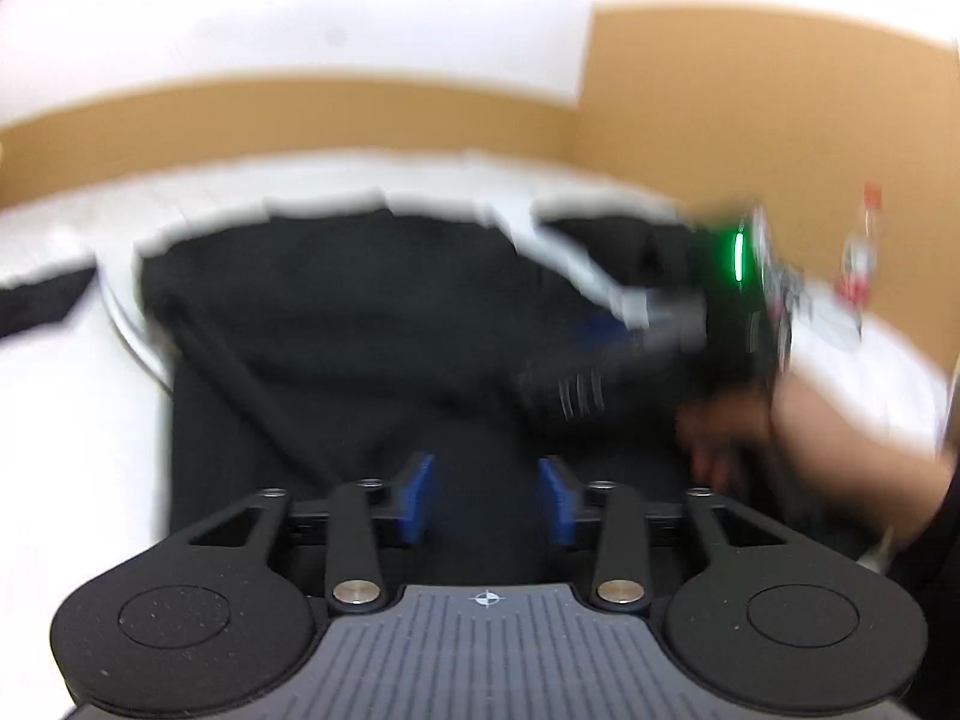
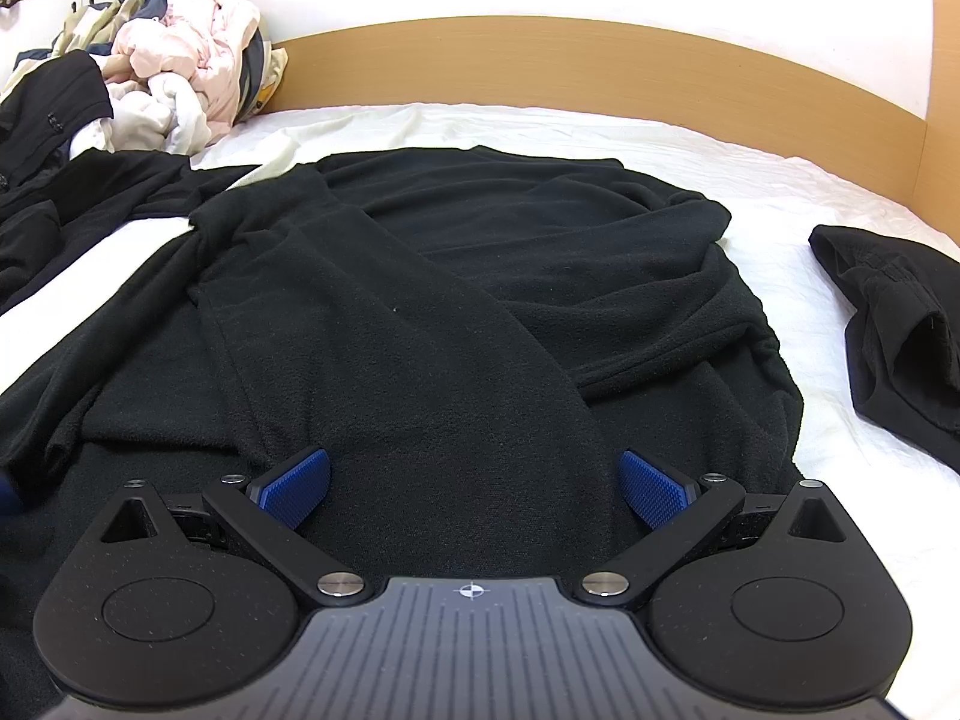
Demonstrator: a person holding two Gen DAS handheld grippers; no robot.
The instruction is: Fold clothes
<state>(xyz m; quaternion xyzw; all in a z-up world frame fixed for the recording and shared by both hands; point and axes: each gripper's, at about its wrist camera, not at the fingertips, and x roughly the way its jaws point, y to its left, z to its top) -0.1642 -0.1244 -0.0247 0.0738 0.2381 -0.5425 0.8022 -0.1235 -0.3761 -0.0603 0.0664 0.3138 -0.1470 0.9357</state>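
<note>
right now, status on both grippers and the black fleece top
Left gripper open, empty. Right gripper open, empty, over black fleece top, sleeves folded in, on white bed sheet. Small black garment lies apart.

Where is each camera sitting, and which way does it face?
Left wrist: on the left claw, looking across the black garment toward the headboard; the right claw and hand show, blurred.
Right wrist: on the right claw, open above the garment, clothes pile far left.
Shared: garment, white sheet, headboard.
</note>
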